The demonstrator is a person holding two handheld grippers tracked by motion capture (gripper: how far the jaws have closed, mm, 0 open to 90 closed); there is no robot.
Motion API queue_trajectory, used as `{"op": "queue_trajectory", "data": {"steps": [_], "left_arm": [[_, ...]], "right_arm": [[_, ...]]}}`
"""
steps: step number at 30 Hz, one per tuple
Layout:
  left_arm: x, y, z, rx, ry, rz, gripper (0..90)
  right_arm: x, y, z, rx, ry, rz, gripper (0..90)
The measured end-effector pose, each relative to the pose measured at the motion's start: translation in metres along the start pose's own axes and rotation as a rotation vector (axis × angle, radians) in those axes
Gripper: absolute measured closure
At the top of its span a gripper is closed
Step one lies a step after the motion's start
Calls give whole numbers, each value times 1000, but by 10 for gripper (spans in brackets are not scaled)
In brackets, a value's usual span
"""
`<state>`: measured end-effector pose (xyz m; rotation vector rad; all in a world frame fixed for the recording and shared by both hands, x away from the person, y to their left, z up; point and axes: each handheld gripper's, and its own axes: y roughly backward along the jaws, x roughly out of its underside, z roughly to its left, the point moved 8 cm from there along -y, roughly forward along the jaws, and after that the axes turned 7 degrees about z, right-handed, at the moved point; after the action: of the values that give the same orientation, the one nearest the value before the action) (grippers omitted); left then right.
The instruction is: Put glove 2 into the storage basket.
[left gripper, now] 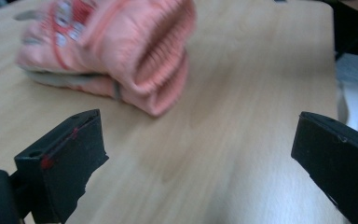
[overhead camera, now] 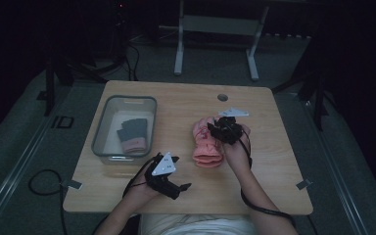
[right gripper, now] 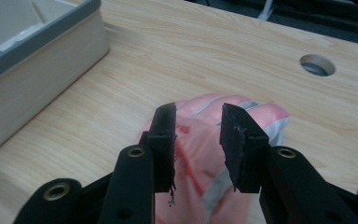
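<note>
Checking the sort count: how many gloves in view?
2. A pink glove lies on the table under the right tool; a grey-and-pink one lies in the bin. Each may be a stacked pair; I cannot tell.

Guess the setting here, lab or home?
Probably a lab data-collection station: one bare wooden table with a cable hole, a bin, gloves, dark surrounds with cables on carpet, and a desk frame behind.
</note>
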<state>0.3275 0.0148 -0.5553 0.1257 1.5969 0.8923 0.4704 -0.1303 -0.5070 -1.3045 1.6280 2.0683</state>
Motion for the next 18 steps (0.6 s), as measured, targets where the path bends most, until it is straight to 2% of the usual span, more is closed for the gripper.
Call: {"op": "queue_trajectory", "data": {"steps": [3, 4, 5, 8, 11, 13, 14, 15, 16, 17, 18], "left_arm": [[-14, 0, 6, -26, 22, 21, 32], [-14, 0, 6, -26, 22, 21, 33], [-30, 1, 15, -43, 58, 28, 44], [-48, 0, 29, -96, 70, 32, 105], [-63, -4, 46, -129, 109, 36, 130], [-68, -11, 57, -151, 133, 64, 149], [-69, -16, 63, -161, 139, 77, 149], [-69, -16, 63, -161, 139, 77, 151], [-69, -16, 63, -161, 139, 77, 151], [-71, -29, 78, -162, 199, 92, 151], [-71, -35, 84, -146, 236, 94, 195]], "right_arm": [[-1, -1, -4, 0, 9, 15, 631], [-1, -1, -4, 0, 9, 15, 631], [5, 0, -4, -23, 14, 27, 609], [13, -3, -3, -60, 31, 32, 590], [28, -12, -6, -57, 64, 71, 565], [40, -17, -13, -37, 90, 98, 541], [44, -19, -17, -44, 79, 107, 525], [44, -19, -17, -44, 79, 107, 525], [48, -20, -20, -61, 57, 106, 525], [48, -20, -20, -61, 57, 106, 510], [53, -23, -30, -78, 29, 122, 467]]}}
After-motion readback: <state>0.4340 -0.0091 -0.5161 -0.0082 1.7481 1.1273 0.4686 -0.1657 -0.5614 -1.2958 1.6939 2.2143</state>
